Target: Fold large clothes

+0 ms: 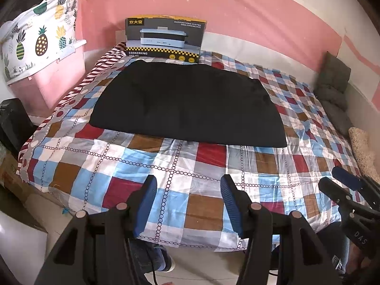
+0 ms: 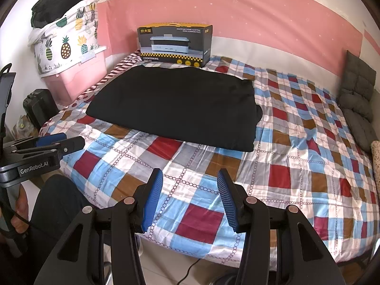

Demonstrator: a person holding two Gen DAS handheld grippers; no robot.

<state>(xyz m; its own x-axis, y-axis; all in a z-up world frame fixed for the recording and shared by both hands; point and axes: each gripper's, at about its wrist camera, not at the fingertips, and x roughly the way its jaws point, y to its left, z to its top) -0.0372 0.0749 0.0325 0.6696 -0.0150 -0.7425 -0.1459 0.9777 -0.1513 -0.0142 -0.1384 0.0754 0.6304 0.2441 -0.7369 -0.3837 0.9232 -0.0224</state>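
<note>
The black garment [image 1: 187,104] lies folded into a flat rectangle on the checked bed cover [image 1: 166,166], up toward the far edge of the bed and just in front of the cooker box [image 1: 165,39] at the wall. Both tools hang over the near edge: the left gripper [image 1: 188,204] with fingers spread and nothing between them, the right gripper [image 2: 190,199] likewise spread and empty.

The black garment [image 1: 187,104] is matt, soft cloth. The checked bedsheet [image 1: 166,166] is thin cloth with a slight sheen and fine creases. The box [image 1: 165,39], upper centre, is printed cardboard. The gripper pads [image 2: 154,199] are ribbed blue rubber.
</note>
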